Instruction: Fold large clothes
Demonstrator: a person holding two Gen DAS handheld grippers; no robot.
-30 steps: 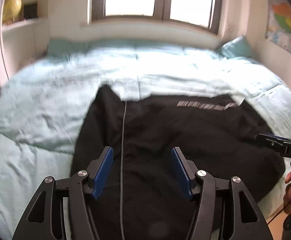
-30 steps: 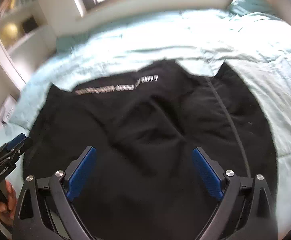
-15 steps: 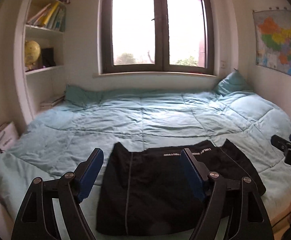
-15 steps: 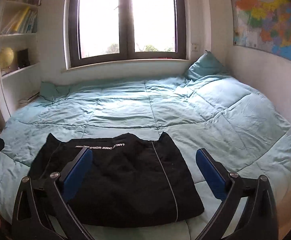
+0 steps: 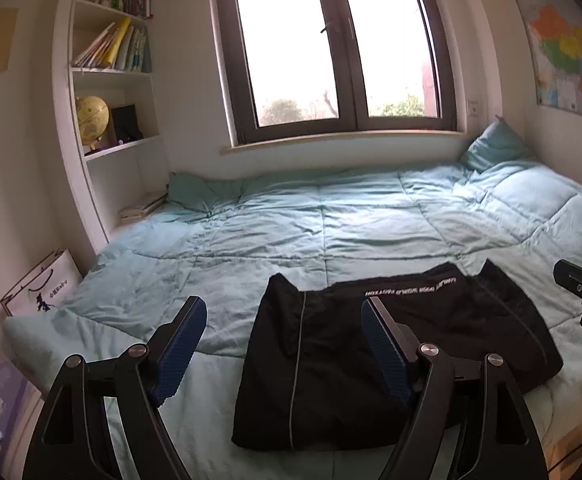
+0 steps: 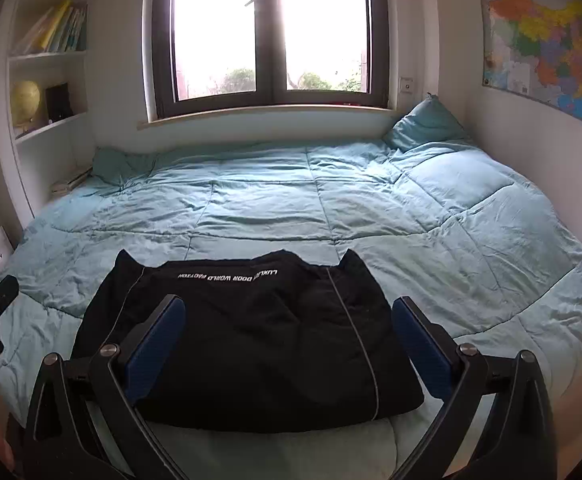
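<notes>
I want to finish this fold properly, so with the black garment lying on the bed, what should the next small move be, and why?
Probably keep both tools back and check the fold. The black garment lies as a compact rectangle on the blue quilt, and the left tool and right tool are open, holding nothing. If tidying is wanted, smooth the wrinkles at its middle.

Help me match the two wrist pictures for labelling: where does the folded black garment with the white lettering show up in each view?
Left wrist view: the black garment lies low and right of centre, partly behind the left gripper's right finger.
Right wrist view: it lies low and centre, between the right gripper's open fingers.
Shared landmark: the teal pillow under the window's right corner.
</notes>
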